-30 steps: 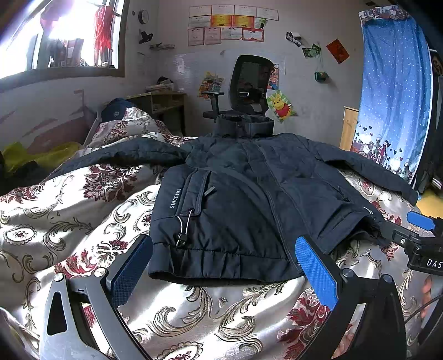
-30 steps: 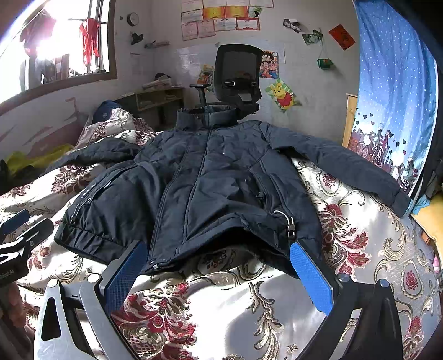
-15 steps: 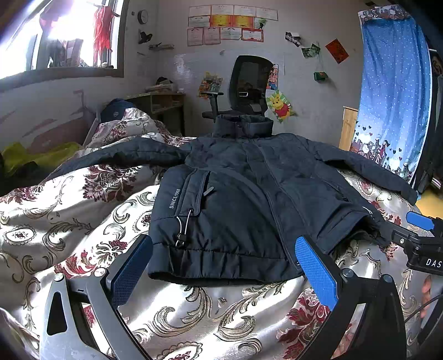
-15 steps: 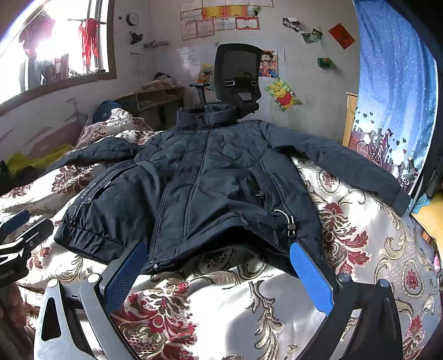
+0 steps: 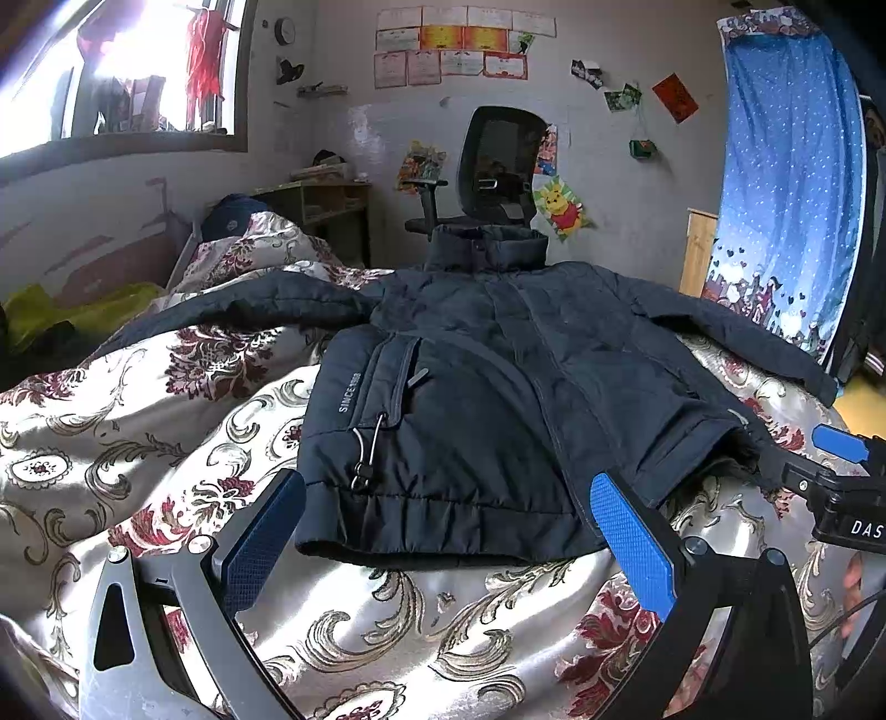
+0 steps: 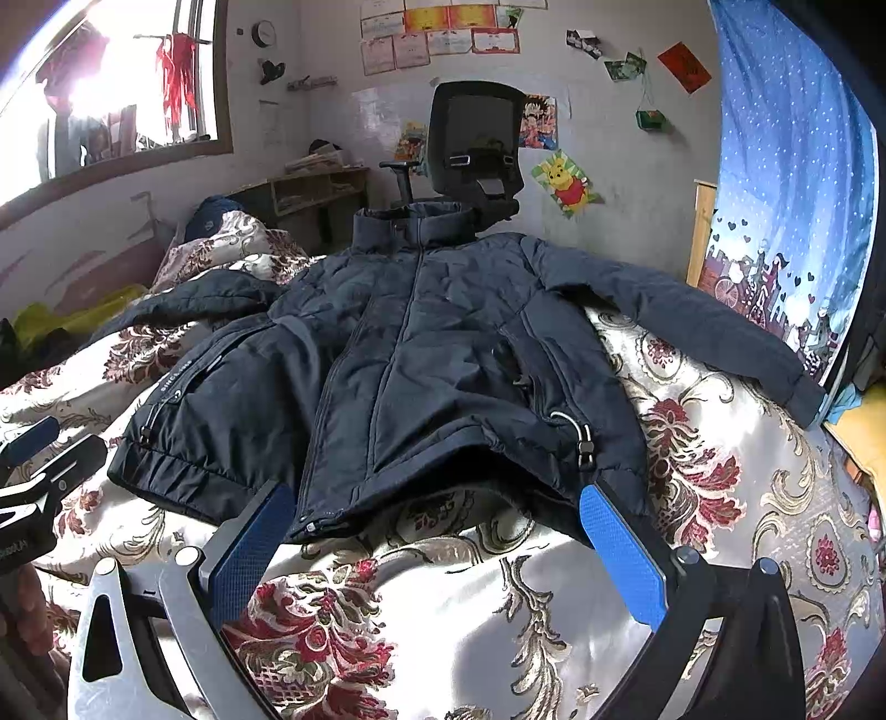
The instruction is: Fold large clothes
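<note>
Hovering unchanged since earlier, left gripper and right gripper jaws wide, empty, before unmoved jacket on bedspread.

White lettering "SINCE" followed by unreadable digits runs along the jacket pocket panel just beyond the left gripper, and "DAS" marks the right gripper.

Jacket left sleeve end hidden past the bed's left slope. Wall papers unreadable. Right tool cut by frame edge.
</note>
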The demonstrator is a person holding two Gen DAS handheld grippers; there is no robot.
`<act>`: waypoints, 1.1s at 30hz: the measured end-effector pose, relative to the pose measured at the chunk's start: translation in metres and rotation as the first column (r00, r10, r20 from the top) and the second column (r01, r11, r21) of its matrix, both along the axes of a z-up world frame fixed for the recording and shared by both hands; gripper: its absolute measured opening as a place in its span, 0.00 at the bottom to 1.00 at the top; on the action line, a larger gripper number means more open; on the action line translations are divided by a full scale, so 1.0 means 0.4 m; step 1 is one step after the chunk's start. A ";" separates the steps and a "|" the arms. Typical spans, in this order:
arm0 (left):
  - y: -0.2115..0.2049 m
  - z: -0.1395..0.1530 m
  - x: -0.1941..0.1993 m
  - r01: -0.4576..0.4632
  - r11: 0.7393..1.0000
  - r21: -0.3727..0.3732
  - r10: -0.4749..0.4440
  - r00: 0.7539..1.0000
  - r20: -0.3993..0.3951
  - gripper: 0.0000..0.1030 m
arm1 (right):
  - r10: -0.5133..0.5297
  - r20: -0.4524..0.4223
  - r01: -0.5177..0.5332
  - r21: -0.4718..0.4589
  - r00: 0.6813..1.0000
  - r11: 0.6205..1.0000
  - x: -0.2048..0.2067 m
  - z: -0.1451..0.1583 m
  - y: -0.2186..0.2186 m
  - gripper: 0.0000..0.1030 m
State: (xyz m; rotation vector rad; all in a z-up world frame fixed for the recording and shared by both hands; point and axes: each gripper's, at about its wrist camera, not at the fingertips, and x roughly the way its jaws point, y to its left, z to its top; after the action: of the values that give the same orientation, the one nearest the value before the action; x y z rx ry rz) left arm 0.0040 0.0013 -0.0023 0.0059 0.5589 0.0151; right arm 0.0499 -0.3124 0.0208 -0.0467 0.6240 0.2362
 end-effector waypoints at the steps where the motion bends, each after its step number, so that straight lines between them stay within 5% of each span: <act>1: -0.003 -0.005 0.006 -0.006 1.000 0.005 0.006 1.000 -0.013 0.98 | -0.001 -0.003 0.001 -0.001 1.000 1.000 -0.002 -0.004 0.000 1.00; 13: 0.047 0.002 0.045 -0.092 0.996 -0.014 0.091 0.994 -0.066 0.98 | -0.104 -0.015 0.102 -0.086 0.994 0.991 0.036 0.001 0.002 1.00; 21: 0.061 0.057 0.099 -0.064 0.998 0.007 0.065 0.996 -0.058 0.98 | -0.102 0.035 0.106 -0.149 0.994 0.983 0.057 0.064 -0.005 1.00; 33: 0.062 0.200 0.168 -0.006 0.999 0.050 0.005 1.000 0.018 0.98 | 0.057 0.063 -0.036 -0.288 0.996 0.957 0.125 0.302 -0.006 1.00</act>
State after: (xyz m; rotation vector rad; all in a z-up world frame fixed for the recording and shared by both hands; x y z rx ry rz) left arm 0.0710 0.0260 0.0777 0.0531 0.5404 0.0347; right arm 0.1000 -0.3149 0.1418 -0.3487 0.5827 0.1872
